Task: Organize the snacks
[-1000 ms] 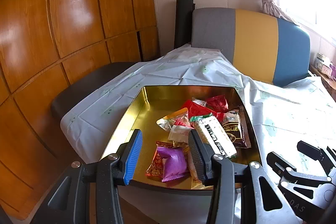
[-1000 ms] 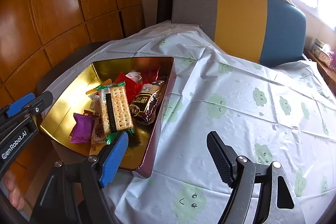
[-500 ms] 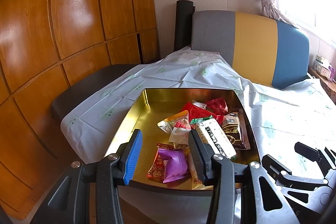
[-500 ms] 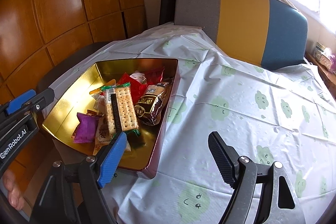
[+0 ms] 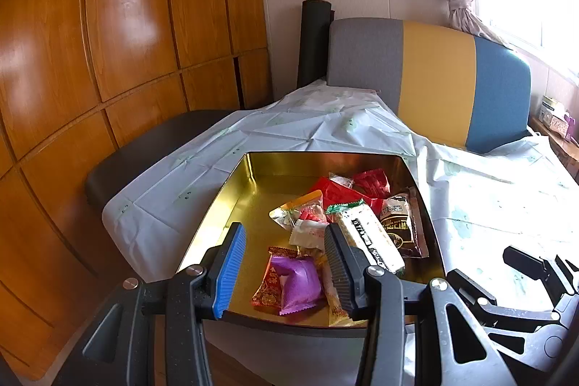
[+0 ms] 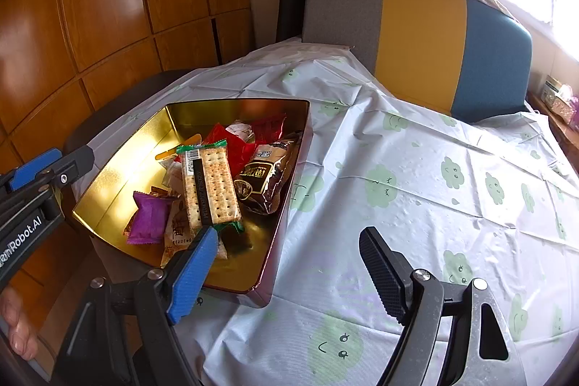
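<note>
A gold metal tin (image 5: 231, 205) (image 6: 119, 169) sits at the table's left edge, holding several wrapped snacks: a cracker pack (image 5: 372, 241) (image 6: 210, 187), a purple packet (image 5: 296, 284) (image 6: 148, 217), a dark brown packet (image 5: 400, 227) (image 6: 260, 176) and red packets (image 5: 372, 181) (image 6: 267, 129). My left gripper (image 5: 284, 272) is open and empty, just before the tin's near rim, above the purple packet. My right gripper (image 6: 289, 274) is open and empty, over the tin's near right corner and the tablecloth.
The table wears a white cloth with green clouds (image 6: 416, 187). A grey, yellow and blue chair back (image 6: 416, 42) stands behind it. A dark seat (image 5: 152, 154) and wooden wall panels (image 5: 108, 60) are to the left. The right gripper shows in the left wrist view (image 5: 524, 292).
Both grippers have drawn back and risen slightly from the tin. Both stay open and empty; the snacks have not moved.
</note>
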`<state>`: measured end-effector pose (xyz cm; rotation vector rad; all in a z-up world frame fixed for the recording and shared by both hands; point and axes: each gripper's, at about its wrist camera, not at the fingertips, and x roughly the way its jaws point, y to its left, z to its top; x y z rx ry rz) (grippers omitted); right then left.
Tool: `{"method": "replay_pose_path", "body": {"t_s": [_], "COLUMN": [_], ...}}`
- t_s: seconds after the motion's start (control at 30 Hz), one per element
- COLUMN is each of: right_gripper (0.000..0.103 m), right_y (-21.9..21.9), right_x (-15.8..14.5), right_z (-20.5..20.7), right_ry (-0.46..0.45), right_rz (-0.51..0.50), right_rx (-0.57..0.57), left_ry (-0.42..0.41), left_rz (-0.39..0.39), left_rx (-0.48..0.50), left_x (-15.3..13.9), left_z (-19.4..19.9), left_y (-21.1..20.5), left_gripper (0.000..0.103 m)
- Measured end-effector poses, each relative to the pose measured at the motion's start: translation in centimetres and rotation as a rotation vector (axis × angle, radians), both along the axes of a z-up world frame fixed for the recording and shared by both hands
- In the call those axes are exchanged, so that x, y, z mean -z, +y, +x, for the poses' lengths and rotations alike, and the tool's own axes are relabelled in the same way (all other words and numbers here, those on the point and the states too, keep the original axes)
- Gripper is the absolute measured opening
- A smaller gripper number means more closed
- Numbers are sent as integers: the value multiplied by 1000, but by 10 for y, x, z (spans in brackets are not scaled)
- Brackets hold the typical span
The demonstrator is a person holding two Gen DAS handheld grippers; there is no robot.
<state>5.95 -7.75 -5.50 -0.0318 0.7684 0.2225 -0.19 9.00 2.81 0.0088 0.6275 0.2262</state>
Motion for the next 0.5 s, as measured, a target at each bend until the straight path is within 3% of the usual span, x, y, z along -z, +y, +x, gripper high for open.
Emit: {"method": "replay_pose_path", "body": {"t_s": [0.27,0.33,0.5], "right_gripper": [82,82,82], "right_y": [-1,-2,-14], "right_x": [1,1,-4], "right_z": [-1,-1,3], "right_ry": [-3,-4,-12], "right_rz": [-2,0,2], "right_rx": [0,1,11], "left_ry": [2,-10,-47], "left_rz": [-18,-20,2], "left_rx": [5,-1,-13], "left_x": [2,1,-3], "left_z": [0,0,-3], "left_y": [1,3,5], "left_gripper": [46,36,33]}}
